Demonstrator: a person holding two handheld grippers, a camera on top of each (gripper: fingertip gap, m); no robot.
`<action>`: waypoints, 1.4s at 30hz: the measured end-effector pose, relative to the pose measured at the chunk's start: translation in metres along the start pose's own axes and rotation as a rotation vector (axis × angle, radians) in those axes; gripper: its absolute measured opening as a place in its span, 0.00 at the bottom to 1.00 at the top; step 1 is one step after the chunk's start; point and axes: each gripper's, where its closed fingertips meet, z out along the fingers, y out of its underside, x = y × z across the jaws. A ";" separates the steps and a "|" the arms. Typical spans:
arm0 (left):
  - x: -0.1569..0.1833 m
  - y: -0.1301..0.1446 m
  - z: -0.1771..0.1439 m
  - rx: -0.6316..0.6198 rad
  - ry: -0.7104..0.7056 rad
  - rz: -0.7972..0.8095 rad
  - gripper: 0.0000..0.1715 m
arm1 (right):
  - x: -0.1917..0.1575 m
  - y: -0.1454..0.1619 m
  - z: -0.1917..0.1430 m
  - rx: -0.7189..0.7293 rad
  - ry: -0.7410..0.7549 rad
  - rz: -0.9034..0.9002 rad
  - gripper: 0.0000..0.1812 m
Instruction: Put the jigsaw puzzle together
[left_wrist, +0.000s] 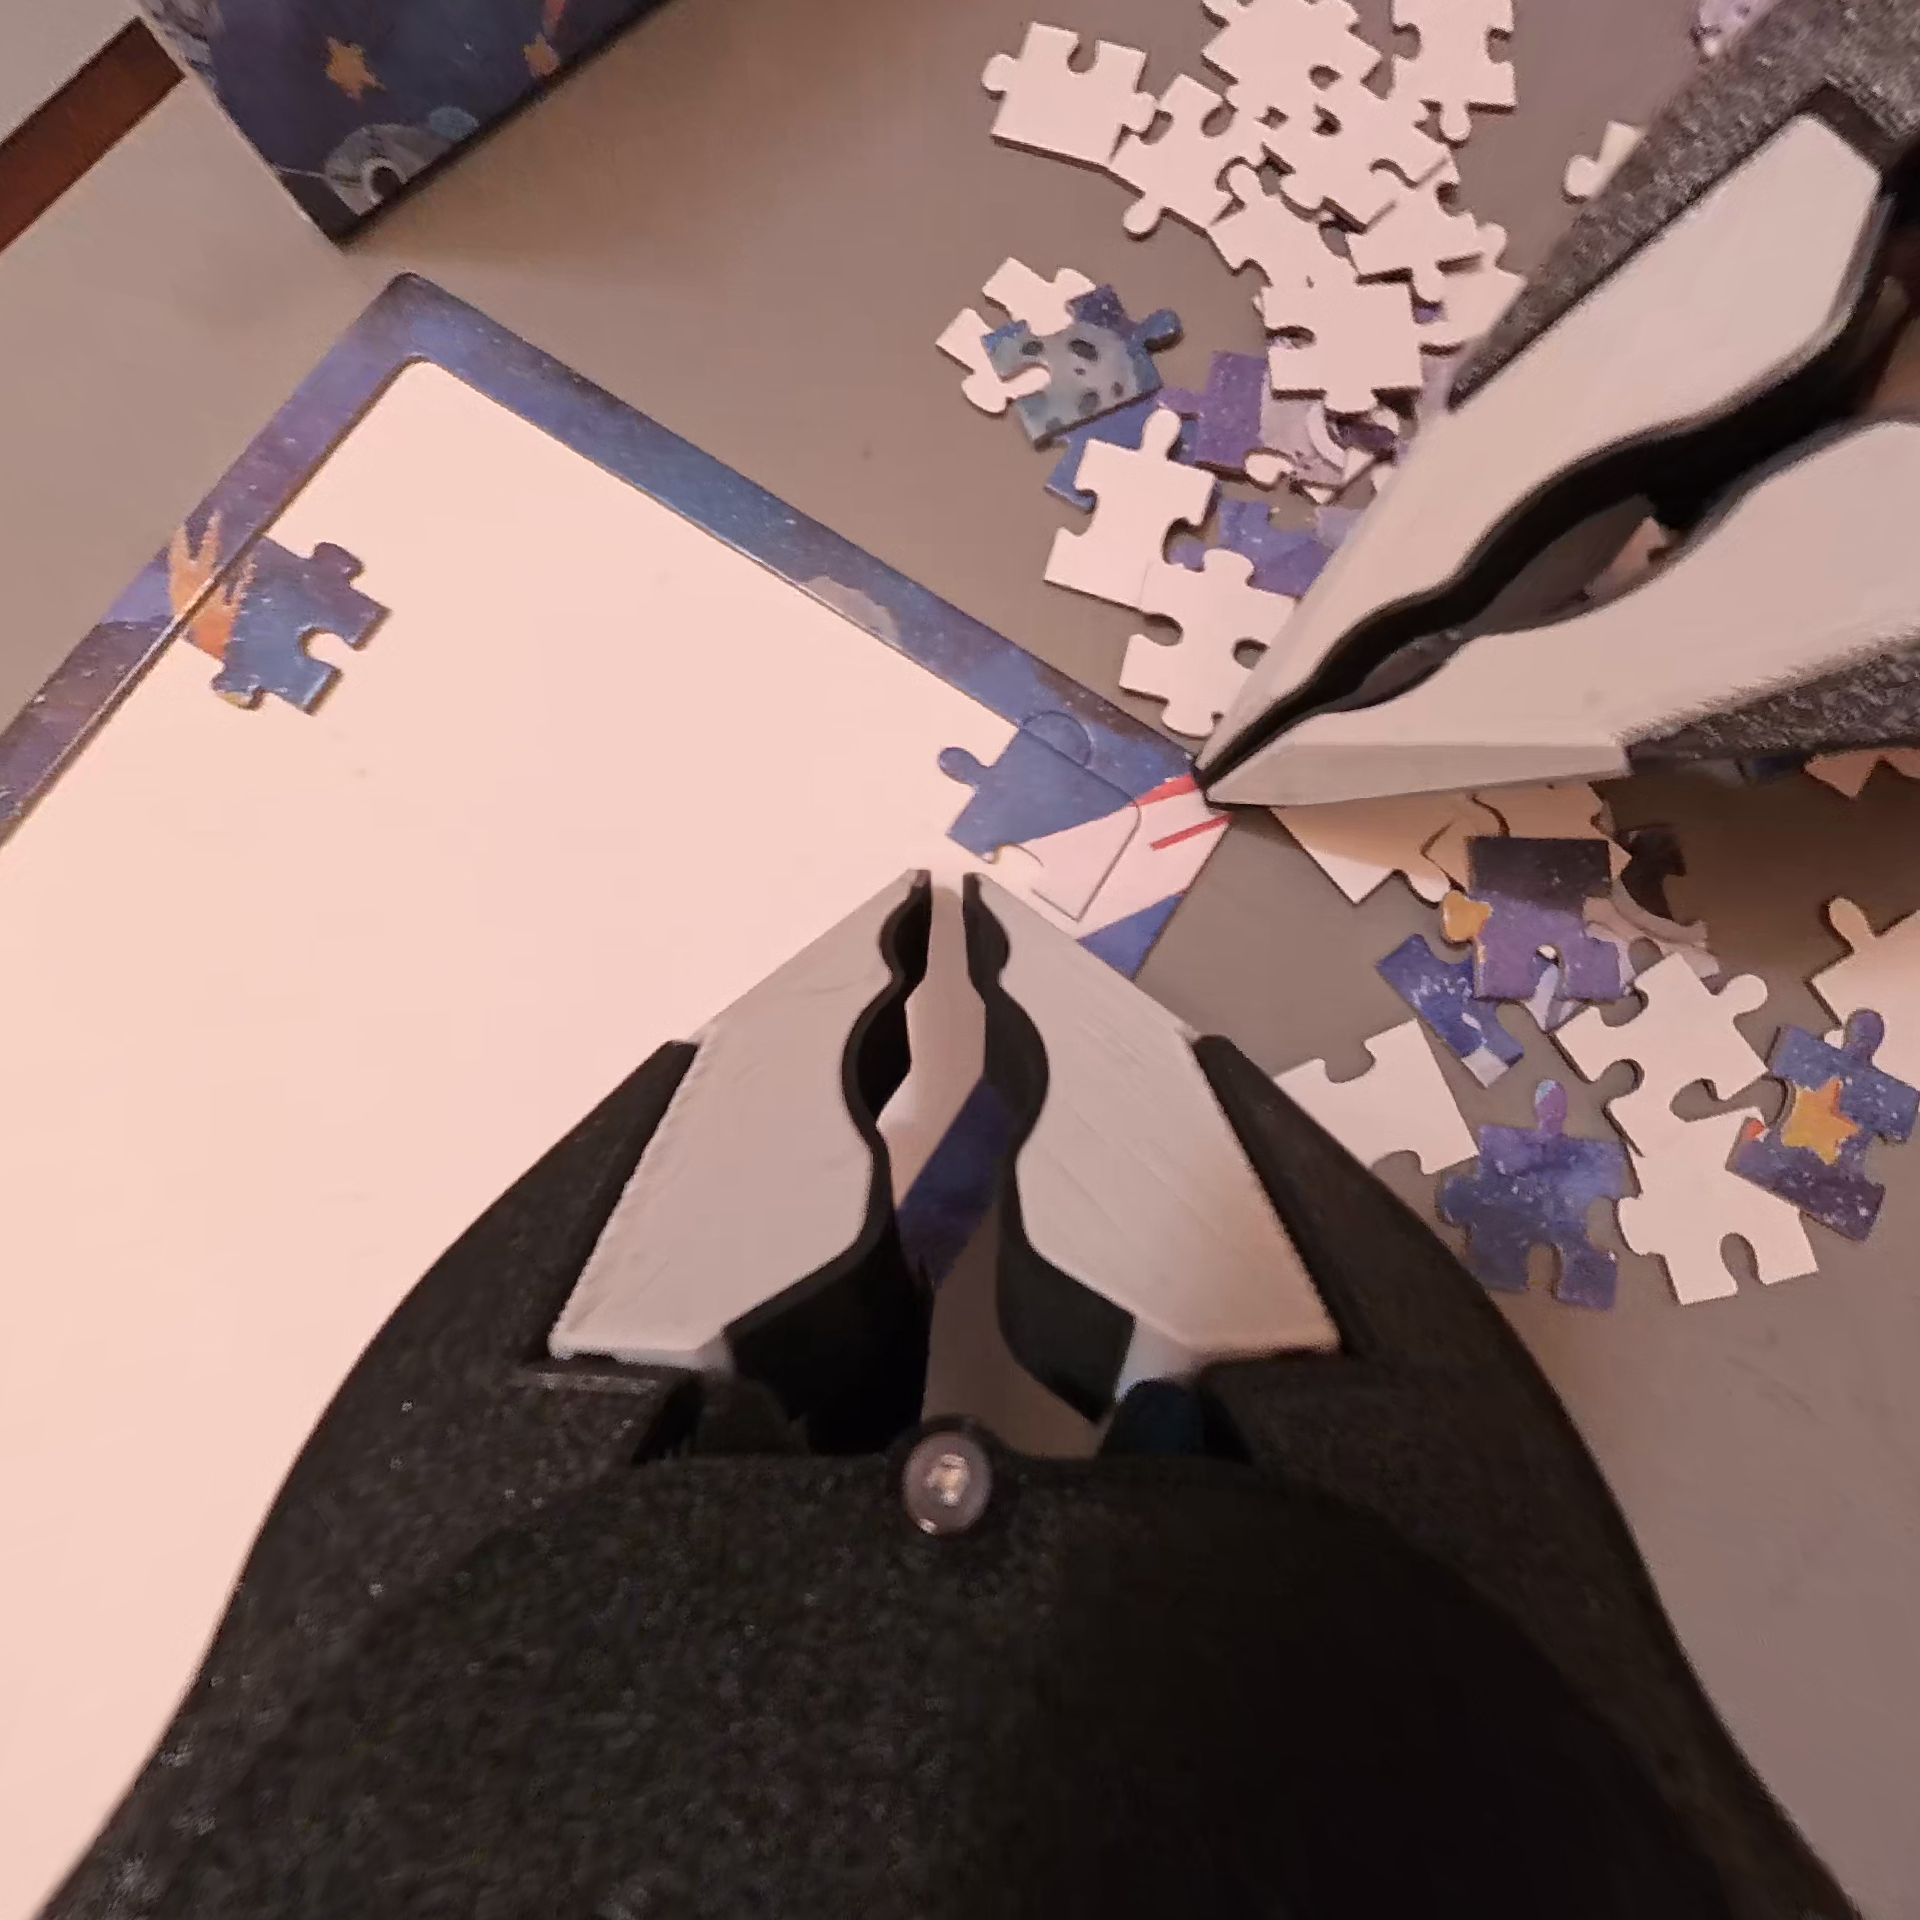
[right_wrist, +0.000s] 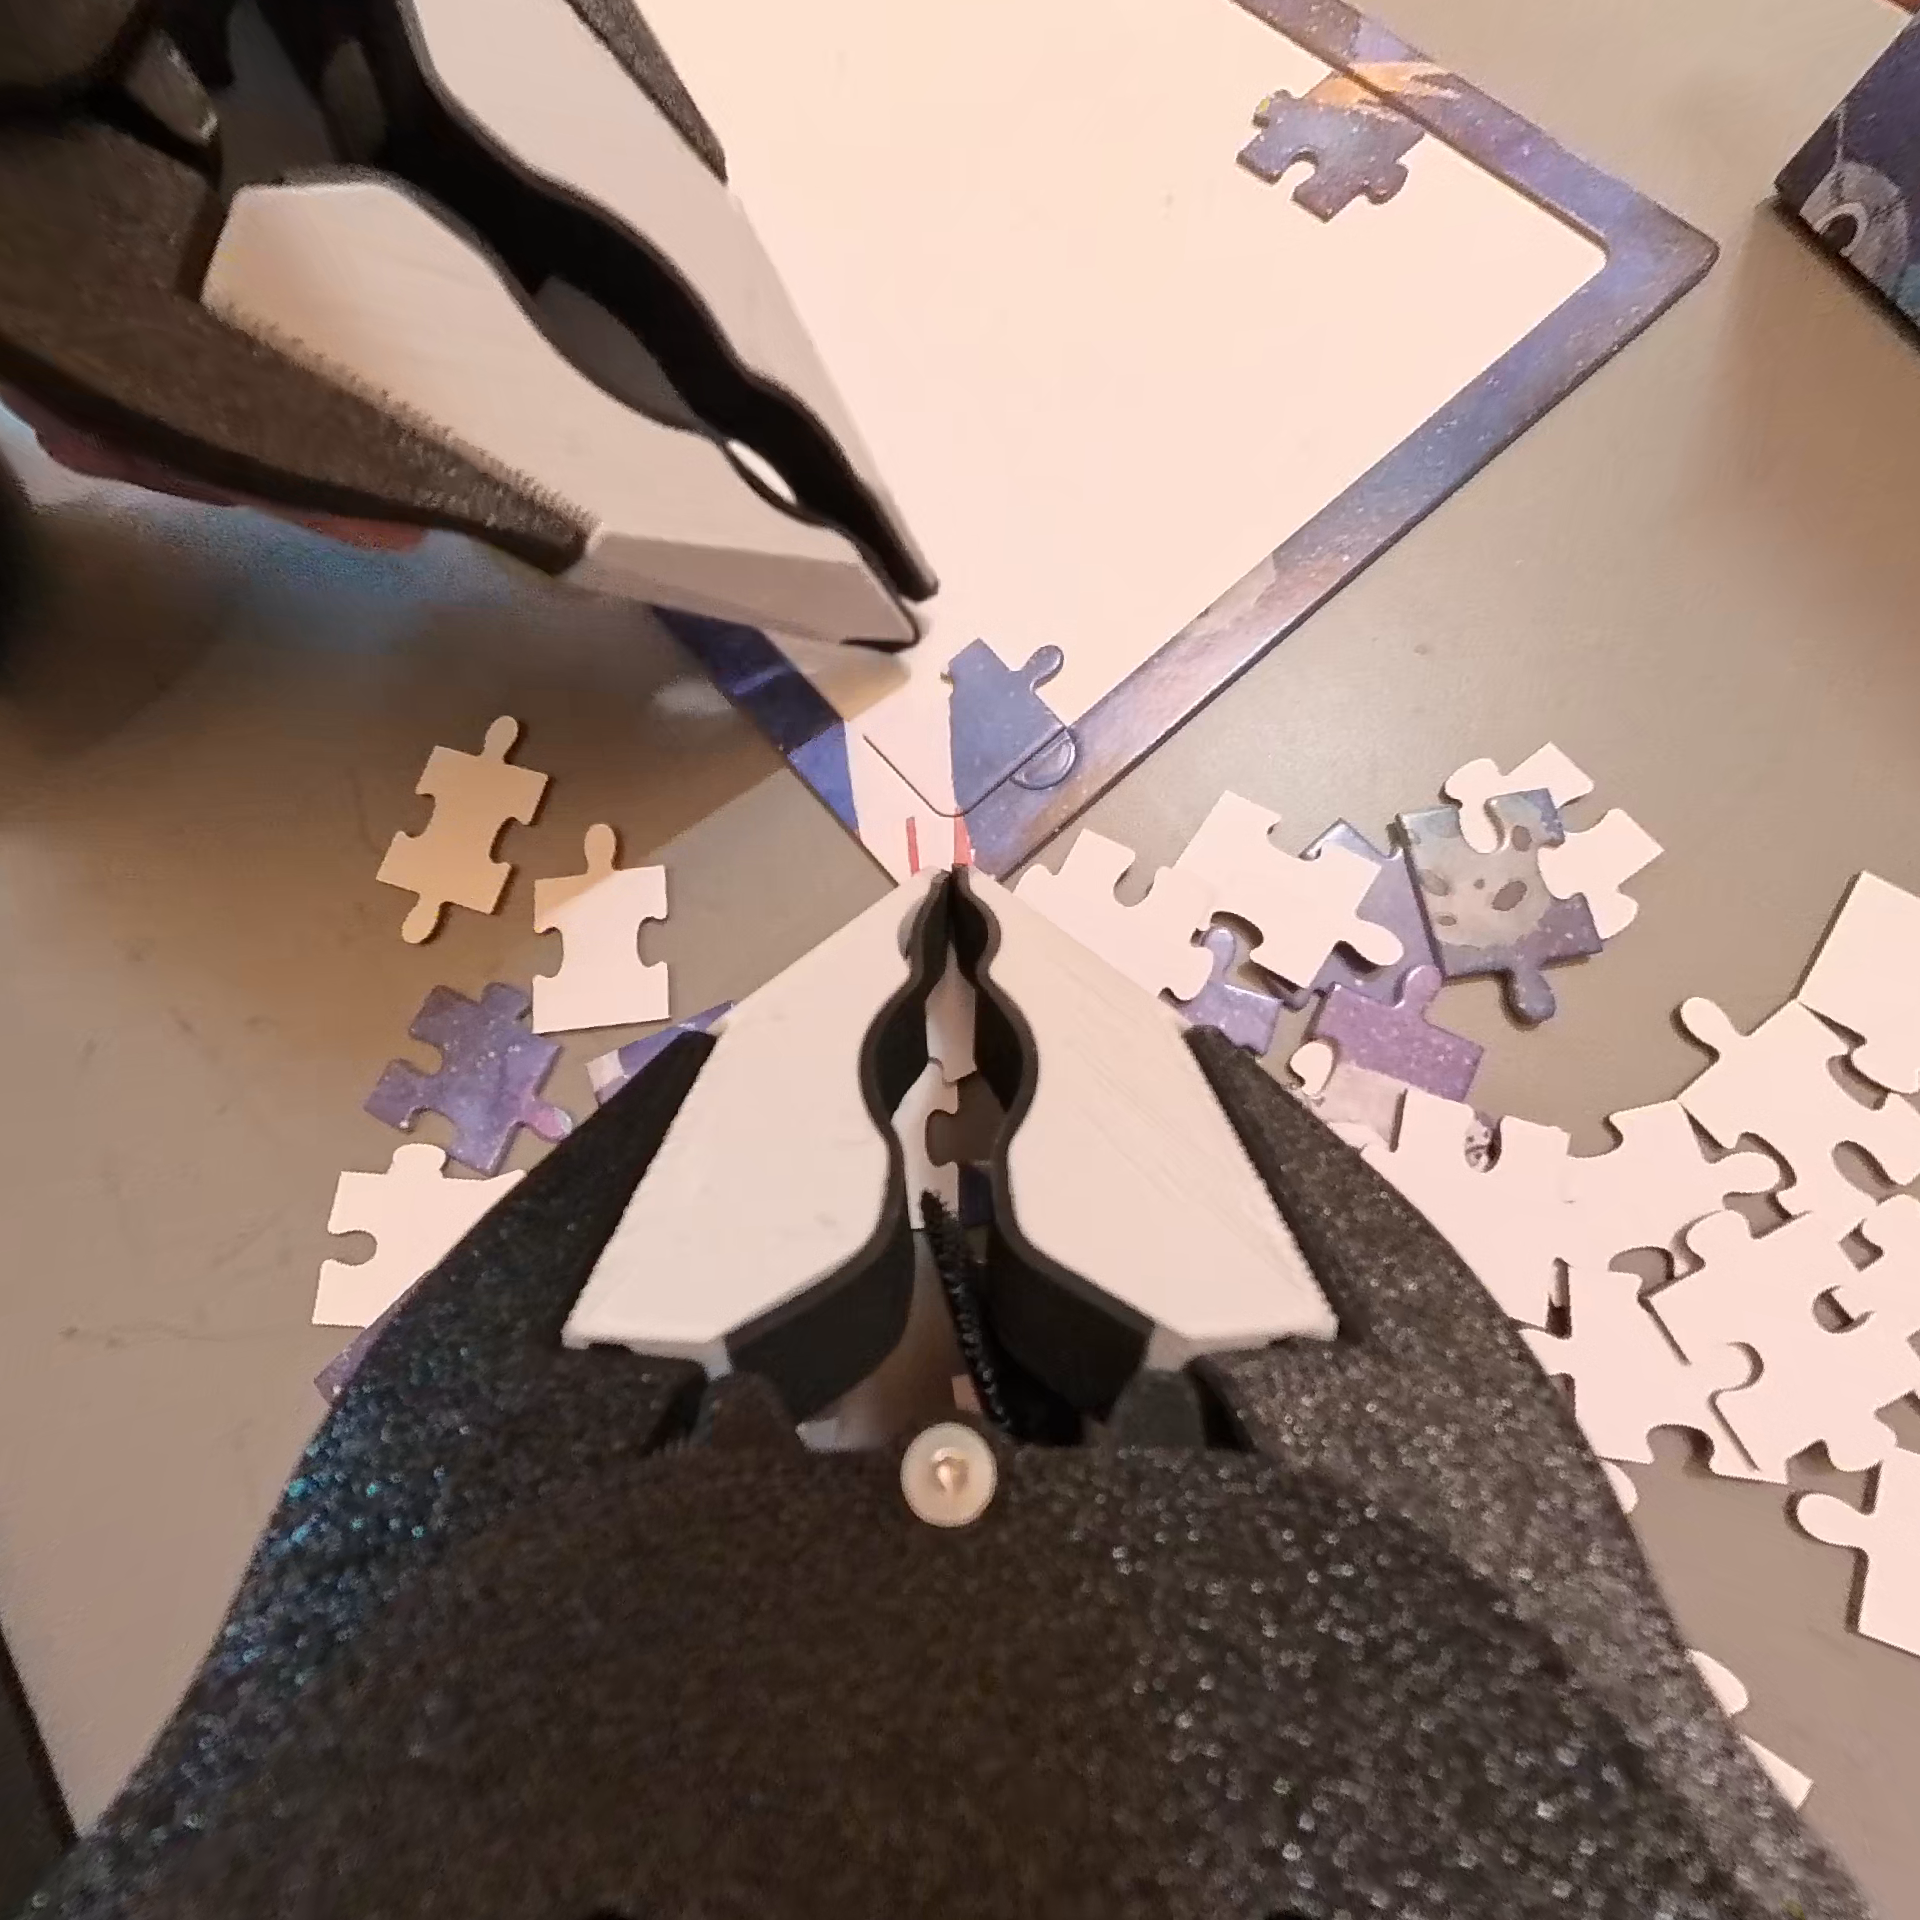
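Two hand-held tools meet at one corner of a blue-bordered cardboard puzzle tray lying flat on a grey-brown counter. The left tool hangs over the tray's pale, mostly bare inner field, its white fingers with black pads drawn nearly together, a thin slit showing between the tips and nothing gripped there. The right tool comes in from the counter side with its tips pressed together; they touch the tray's outer corner, just beside a pale corner piece with red streaks. Whether anything is pinched between those tips cannot be told.

Fitted into that corner, a blue star-speckled piece adjoins the pale one. A second blue piece with an orange flame sits against the tray's opposite border, well apart from the corner. The rest of the field is uncovered.

Loose jigsaw pieces lie scattered on the counter beside the tray, many overlapping and turned white side up; a few show purple-blue night sky, one a grey cratered moon, another a yellow star. Two white pieces lie apart on the other side of the right tool. A dark blue printed puzzle box stands on the counter beyond the tray's far corner.
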 end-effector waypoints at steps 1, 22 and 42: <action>-0.002 -0.001 0.001 -0.001 0.000 -0.011 0.03 | 0.000 0.000 0.000 0.000 0.000 -0.001 0.00; -0.007 -0.006 0.000 -0.004 -0.035 -0.013 0.06 | 0.000 0.000 0.000 0.002 0.002 -0.002 0.00; 0.000 -0.005 0.008 -0.095 0.041 0.064 0.08 | 0.000 0.000 0.000 -0.002 0.005 -0.009 0.00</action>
